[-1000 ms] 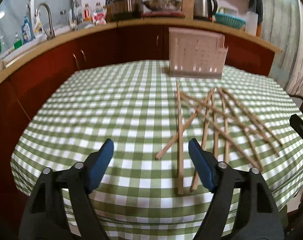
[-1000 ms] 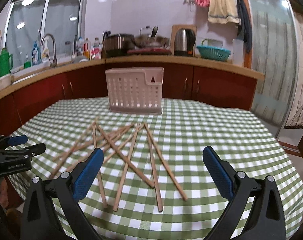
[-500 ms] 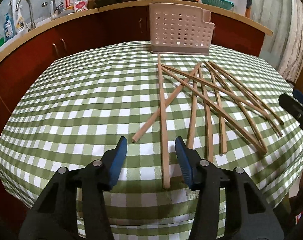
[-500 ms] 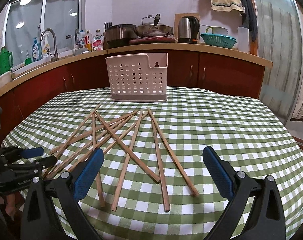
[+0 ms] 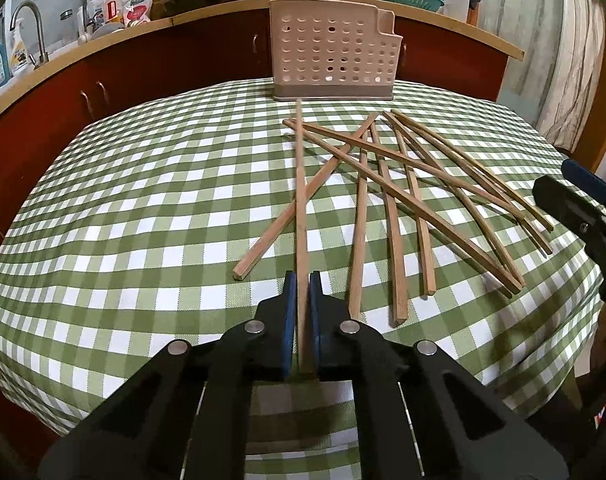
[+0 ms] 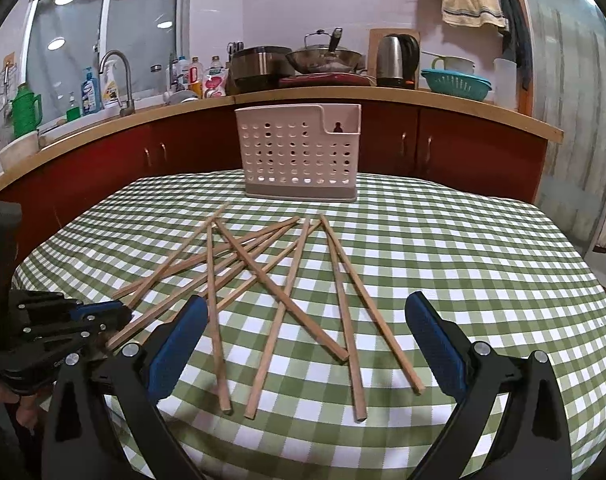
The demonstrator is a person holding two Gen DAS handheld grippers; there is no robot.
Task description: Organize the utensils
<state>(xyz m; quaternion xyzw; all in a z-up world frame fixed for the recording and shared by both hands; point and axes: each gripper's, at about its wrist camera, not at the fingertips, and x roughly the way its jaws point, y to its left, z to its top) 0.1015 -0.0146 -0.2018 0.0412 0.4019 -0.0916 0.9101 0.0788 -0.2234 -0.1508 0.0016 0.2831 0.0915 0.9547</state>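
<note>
- L gripper (image 5: 301, 292) clamped on near end of one chopstick (image 5: 300, 184); rest points at holder (image 5: 333, 58).
- R gripper (image 6: 303, 334) wide open over other chopsticks (image 6: 279, 284) on counter (image 6: 483, 260), touching none.

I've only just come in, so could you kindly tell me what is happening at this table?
A person is tidying wooden chopsticks scattered on a green-and-white checked tablecloth, using handheld tongs in each hand. The left tongs are shut on the near end of one long wooden chopstick. The right tongs hover open above the rest of the pile, holding nothing. The white perforated plastic utensil holder stands at the far side; no chopsticks are visible in it yet.
</note>
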